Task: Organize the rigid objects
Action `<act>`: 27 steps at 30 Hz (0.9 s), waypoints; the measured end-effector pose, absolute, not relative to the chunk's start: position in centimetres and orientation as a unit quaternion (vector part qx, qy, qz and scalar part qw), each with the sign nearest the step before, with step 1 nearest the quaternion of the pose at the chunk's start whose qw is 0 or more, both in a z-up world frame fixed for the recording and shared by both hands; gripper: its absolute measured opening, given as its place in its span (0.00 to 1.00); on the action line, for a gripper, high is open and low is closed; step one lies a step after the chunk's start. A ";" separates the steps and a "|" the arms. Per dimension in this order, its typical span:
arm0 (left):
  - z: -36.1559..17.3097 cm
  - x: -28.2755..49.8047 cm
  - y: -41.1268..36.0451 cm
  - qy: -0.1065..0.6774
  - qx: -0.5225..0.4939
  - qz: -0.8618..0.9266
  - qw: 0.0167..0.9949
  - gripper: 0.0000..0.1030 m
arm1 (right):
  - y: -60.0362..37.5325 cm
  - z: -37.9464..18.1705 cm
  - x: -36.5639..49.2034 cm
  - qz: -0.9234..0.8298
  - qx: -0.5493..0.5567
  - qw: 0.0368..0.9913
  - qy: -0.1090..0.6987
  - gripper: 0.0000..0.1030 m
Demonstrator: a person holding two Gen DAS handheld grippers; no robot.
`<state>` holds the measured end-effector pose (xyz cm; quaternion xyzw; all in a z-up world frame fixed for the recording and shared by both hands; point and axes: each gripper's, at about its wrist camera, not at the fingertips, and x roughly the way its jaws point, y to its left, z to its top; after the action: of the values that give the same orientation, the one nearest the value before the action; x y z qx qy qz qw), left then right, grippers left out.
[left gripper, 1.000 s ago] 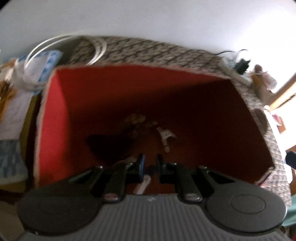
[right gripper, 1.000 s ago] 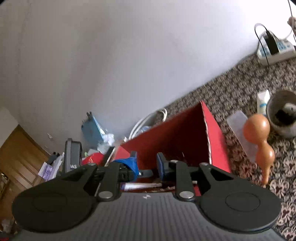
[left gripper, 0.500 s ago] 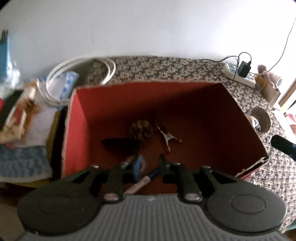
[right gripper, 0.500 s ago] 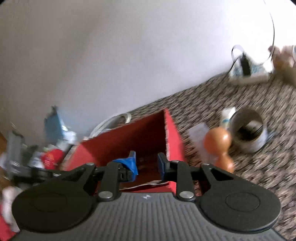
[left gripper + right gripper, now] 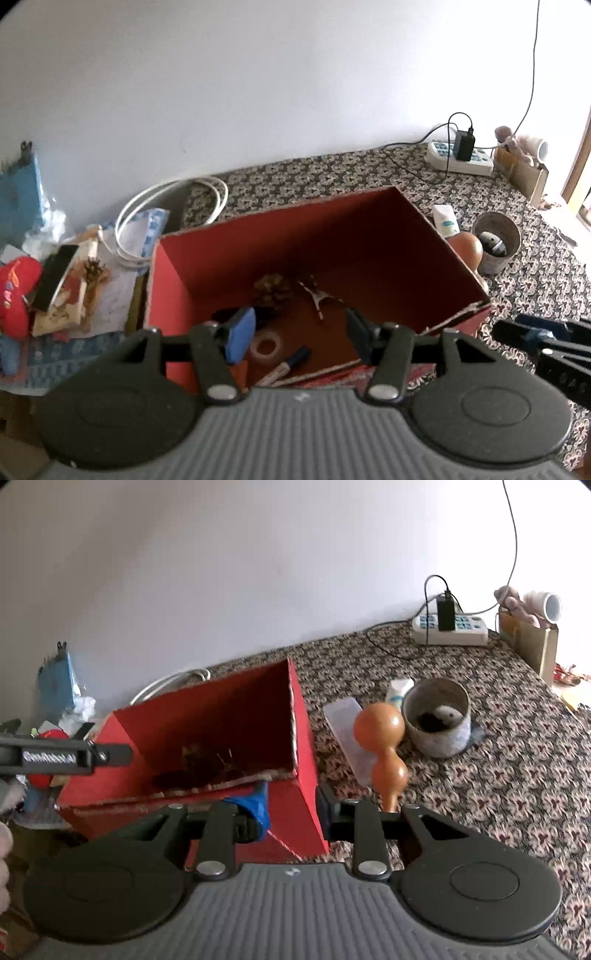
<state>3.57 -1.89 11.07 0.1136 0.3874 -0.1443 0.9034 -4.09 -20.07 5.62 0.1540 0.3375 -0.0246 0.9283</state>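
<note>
An open red box stands on the patterned tablecloth; it also shows in the right wrist view. Inside lie a pine cone, a white clip, a tape roll and a blue-capped marker. My left gripper is open and empty above the box's near edge. My right gripper is open and empty at the box's near right corner. An orange gourd stands right of the box, beside a grey cup, a clear plastic piece and a small white tube.
A power strip with charger and cables lies at the back by the wall. A wooden holder stands at the far right. A white cable coil, papers and a red toy clutter the left side.
Both grippers have pulled back and up from the box and opened wider. The marker now lies in the box by the tape roll. The right view has swung toward the gourd and cup.
</note>
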 end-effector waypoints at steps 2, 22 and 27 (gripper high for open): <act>11.1 2.9 -2.1 0.390 0.114 -0.142 0.903 0.58 | -20.5 5.1 -4.6 -0.020 0.167 0.925 0.341 0.10; 8.9 -3.1 -8.0 0.435 0.072 0.006 0.898 0.63 | -25.3 4.0 -4.4 0.142 0.118 0.899 0.397 0.11; 7.5 -4.3 -10.3 0.452 0.062 0.030 0.889 0.63 | -27.1 3.4 -5.0 0.171 0.107 0.888 0.414 0.11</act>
<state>-4.32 -10.29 7.50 0.0621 0.4522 0.0302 0.8892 -5.00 -27.09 3.37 0.1070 0.4140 0.1714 0.8876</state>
